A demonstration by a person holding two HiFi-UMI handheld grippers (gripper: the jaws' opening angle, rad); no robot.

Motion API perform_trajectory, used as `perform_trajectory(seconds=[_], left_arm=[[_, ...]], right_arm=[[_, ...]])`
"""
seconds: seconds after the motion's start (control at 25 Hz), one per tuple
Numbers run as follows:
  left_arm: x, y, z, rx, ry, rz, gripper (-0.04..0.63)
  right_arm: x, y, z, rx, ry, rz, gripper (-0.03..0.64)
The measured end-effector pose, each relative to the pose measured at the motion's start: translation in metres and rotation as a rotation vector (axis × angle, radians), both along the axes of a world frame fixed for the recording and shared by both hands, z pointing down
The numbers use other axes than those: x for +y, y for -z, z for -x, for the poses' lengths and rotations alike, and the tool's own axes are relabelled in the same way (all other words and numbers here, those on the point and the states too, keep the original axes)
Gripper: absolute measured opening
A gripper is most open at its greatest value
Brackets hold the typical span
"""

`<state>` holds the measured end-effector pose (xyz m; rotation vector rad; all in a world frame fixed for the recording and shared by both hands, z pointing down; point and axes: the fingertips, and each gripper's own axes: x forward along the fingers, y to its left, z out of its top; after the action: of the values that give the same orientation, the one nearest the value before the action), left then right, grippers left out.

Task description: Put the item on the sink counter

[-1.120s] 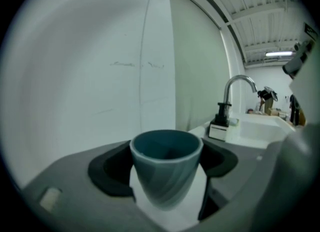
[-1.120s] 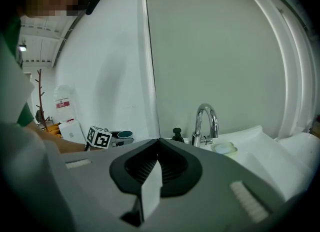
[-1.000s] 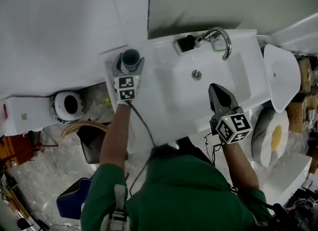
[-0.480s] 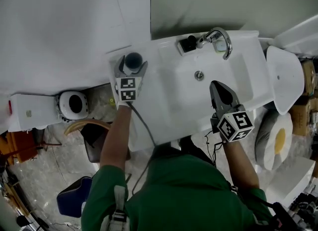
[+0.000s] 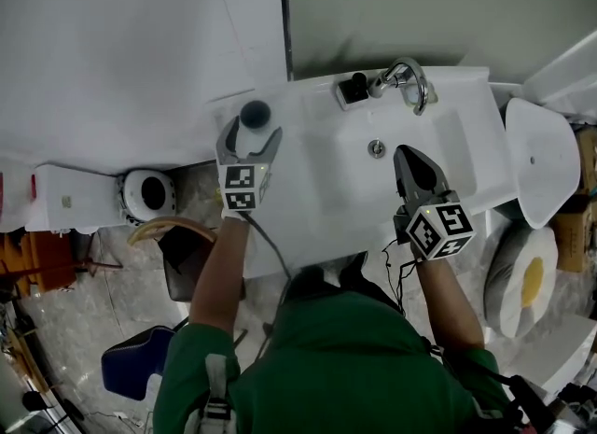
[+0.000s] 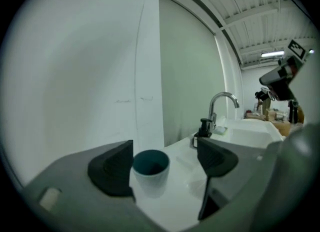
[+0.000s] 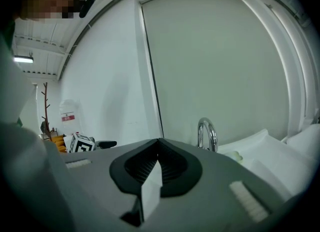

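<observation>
A grey cup (image 5: 255, 113) with a dark teal inside stands upright on the left end of the white sink counter (image 5: 308, 194). My left gripper (image 5: 250, 133) is open around it. In the left gripper view the cup (image 6: 150, 168) sits close against the left pad, with a clear gap to the right pad, inside the left gripper (image 6: 165, 161). My right gripper (image 5: 408, 163) is shut with nothing in it and hovers over the basin's front right part. In its own view the right gripper (image 7: 159, 148) shows its pads pressed together.
A chrome faucet (image 5: 413, 77) and a black soap pump (image 5: 354, 85) stand at the back of the basin, against the wall. A white oval fixture (image 5: 543, 147) is to the right. On the floor at left are a white bin (image 5: 149, 194) and a dark stool (image 5: 182, 255).
The left gripper's jaws have spread apart, letting go of the cup, which now stands on the counter. The right gripper has hardly moved.
</observation>
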<state>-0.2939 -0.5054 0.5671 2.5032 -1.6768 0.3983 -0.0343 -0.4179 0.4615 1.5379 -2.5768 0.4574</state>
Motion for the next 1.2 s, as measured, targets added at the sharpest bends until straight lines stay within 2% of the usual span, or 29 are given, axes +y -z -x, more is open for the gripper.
perform_trajectory(seconds=[0.2,0.36,0.52,0.84,0.96,1.2], left_arm=[[0.028,0.047,-0.010,0.028,0.029,-0.032,0.310],[0.047,0.099,-0.025,0.050,0.054,-0.087,0.179],[0.065,0.148,-0.044,0.076,0.053,-0.158,0.110],[0.101,0.236,-0.089,0.120,0.024,-0.317,0.035],[0.108,0.247,-0.099,0.162,0.009,-0.329,-0.002],[0.116,0.252,-0.108,0.142,0.019,-0.341,-0.002]], right_arm=[[-0.001,0.025,-0.009,-0.005,-0.004,-0.064,-0.002],[-0.001,0.051,-0.012,0.001,0.023,-0.134,-0.002],[0.000,0.074,-0.015,-0.007,0.050,-0.199,-0.002],[0.010,0.122,-0.029,0.006,0.064,-0.331,-0.002],[0.014,0.136,-0.031,0.021,0.069,-0.373,-0.002],[0.020,0.149,-0.033,0.045,0.091,-0.417,-0.002]])
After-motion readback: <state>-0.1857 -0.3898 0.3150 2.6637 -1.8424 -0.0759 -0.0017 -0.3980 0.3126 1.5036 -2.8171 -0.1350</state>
